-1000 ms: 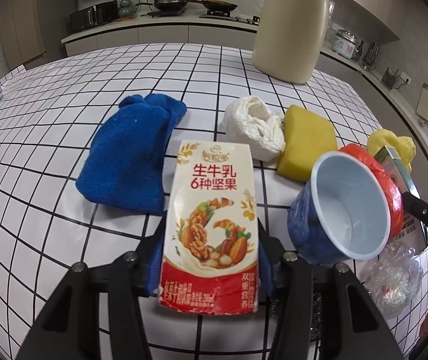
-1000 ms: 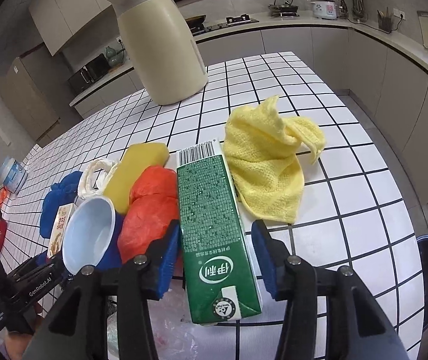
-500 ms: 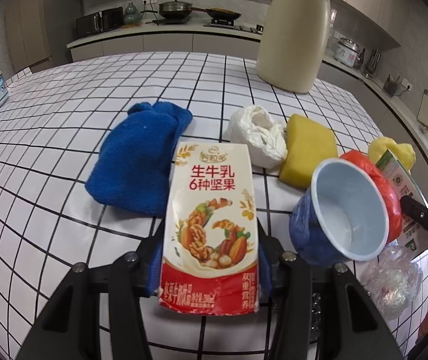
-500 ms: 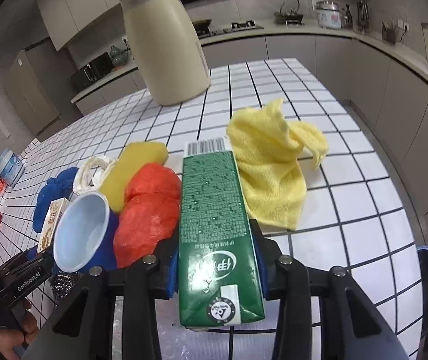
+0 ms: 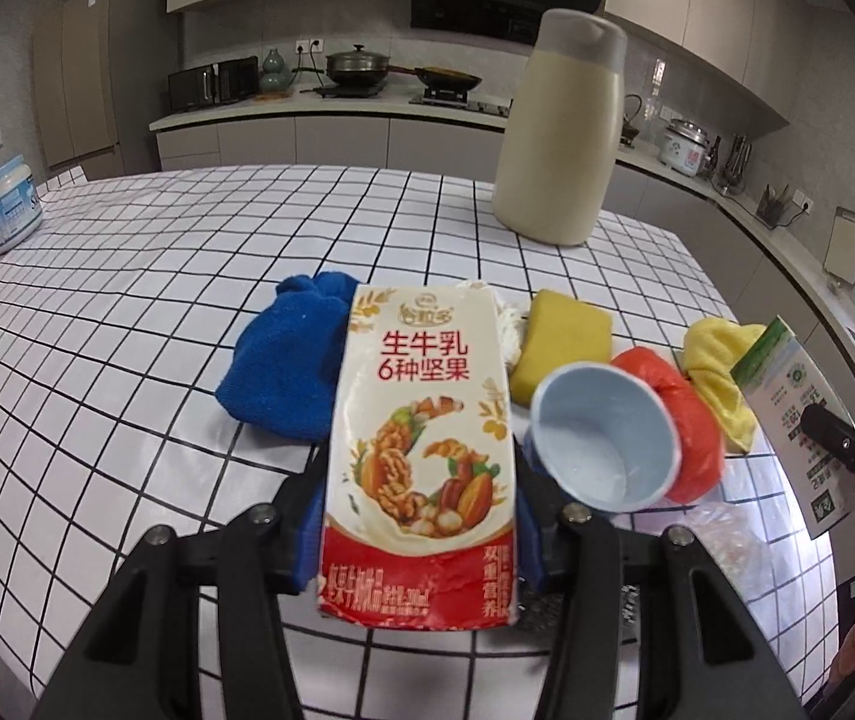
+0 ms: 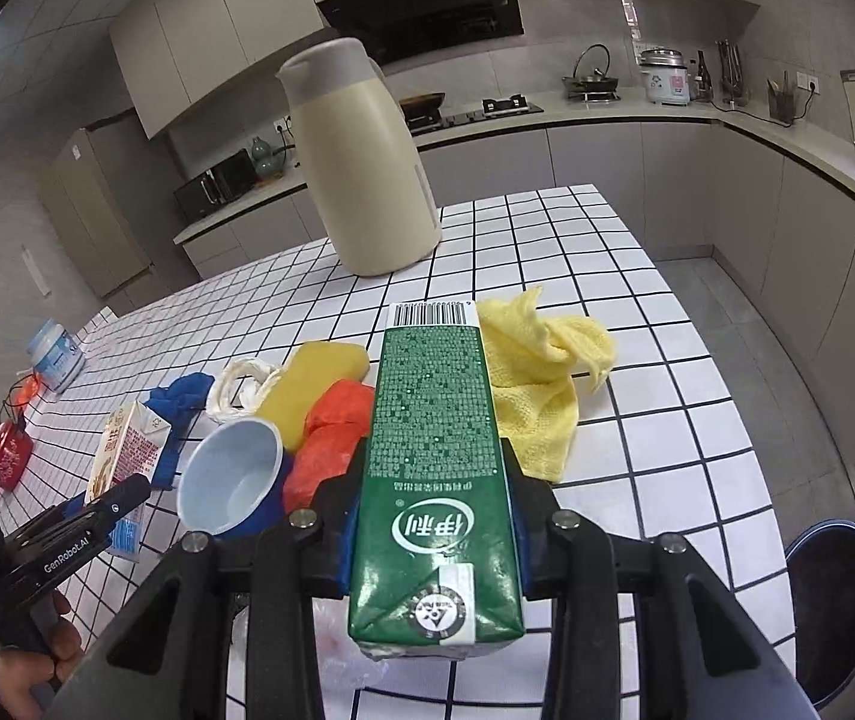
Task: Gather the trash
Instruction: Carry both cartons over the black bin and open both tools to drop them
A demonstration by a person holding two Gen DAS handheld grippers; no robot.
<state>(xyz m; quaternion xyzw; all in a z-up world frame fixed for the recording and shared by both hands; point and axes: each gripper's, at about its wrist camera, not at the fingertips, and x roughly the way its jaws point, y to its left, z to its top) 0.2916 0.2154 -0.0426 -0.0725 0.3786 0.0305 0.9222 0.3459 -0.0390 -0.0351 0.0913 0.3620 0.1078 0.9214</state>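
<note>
Now the red-and-white milk carton sits pinched in my left hand-held gripper, the green carton clamped in my right hand-held gripper, whose jaws have just been closing on it; both seem clear of the table. I should hold firm without crushing and carry them level past the blue cup.

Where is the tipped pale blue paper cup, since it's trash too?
In the left wrist view, the pale blue paper cup lies on its side right of centre, against the orange plastic bag, before the yellow sponge.
</note>
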